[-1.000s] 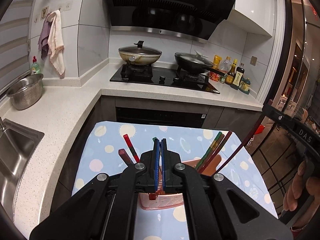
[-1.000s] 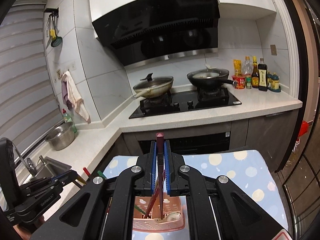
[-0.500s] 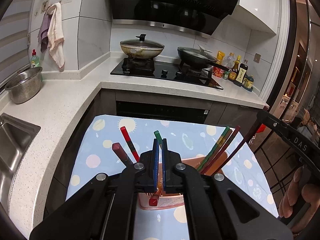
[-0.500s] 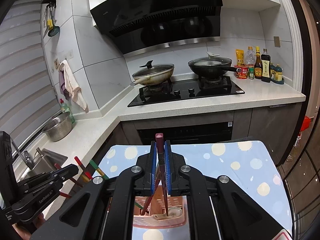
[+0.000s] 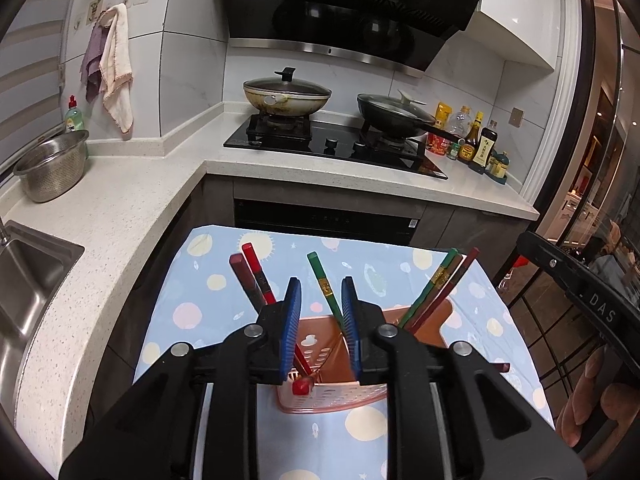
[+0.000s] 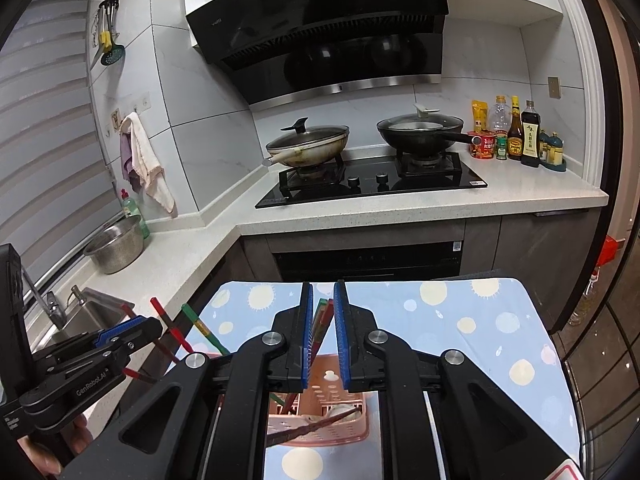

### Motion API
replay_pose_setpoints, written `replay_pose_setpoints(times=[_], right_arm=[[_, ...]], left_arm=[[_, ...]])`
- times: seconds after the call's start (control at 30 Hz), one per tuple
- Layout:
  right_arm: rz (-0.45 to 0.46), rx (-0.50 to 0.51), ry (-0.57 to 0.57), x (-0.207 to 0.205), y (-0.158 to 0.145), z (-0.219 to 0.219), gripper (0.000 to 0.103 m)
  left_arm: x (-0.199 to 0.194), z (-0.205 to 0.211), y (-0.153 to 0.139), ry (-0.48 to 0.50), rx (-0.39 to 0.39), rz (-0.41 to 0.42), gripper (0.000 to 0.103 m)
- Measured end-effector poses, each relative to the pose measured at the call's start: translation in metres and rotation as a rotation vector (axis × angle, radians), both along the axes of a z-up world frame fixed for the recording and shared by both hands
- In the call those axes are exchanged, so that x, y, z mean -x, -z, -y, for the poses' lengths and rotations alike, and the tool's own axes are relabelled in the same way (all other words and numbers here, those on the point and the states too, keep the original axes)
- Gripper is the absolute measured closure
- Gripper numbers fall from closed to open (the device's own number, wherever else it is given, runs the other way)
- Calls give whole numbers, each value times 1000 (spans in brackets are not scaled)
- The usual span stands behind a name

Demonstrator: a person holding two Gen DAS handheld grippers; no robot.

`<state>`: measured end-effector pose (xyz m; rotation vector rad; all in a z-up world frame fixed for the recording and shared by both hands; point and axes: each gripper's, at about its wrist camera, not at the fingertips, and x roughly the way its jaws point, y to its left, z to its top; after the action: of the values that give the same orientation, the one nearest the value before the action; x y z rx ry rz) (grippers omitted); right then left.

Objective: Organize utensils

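Observation:
A pink perforated utensil basket (image 5: 332, 394) stands on the blue dotted cloth (image 5: 216, 280). It also shows in the right wrist view (image 6: 320, 426). Several coloured chopsticks lean in it: a red one (image 5: 258, 274), a green one (image 5: 322, 284), and a green and brown bunch (image 5: 444, 280) at the right. My left gripper (image 5: 320, 300) is open just above the basket, the green chopstick between its jaws but not held. My right gripper (image 6: 320, 308) is open above the basket, with chopstick tops (image 6: 322, 312) loose between its jaws. A dark chopstick (image 6: 312, 426) lies across the basket.
Behind the cloth-covered table is a counter with a black hob (image 5: 332, 148), two lidded pans (image 5: 286, 94), sauce bottles (image 5: 478, 146), a steel colander (image 5: 52, 168) and a sink (image 5: 24, 280). Dish towels (image 5: 114, 68) hang on the wall. The table edge drops off at the right.
Both grippers have opened. The right one let go of the dark red chopstick it held upright. The left one, shut before, now stands open around the green chopstick.

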<state>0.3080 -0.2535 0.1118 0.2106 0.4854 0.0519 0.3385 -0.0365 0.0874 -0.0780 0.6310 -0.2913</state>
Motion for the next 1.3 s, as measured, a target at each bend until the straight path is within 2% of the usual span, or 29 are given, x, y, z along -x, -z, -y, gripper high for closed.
replay_pose_setpoints(times=[0.53,1.03,1.3], right_arm=[[-34,16,-26,32,13,-15,91],[-123,18,-41,78,45,-30,91],[-134,25,-44,102,50,-32,90]], left_arm=[[21,-2,1,6,2,-4,83],[66,-5,-2,-3,-27,21,78],[86,-2,5,-6,-44,-1,77]])
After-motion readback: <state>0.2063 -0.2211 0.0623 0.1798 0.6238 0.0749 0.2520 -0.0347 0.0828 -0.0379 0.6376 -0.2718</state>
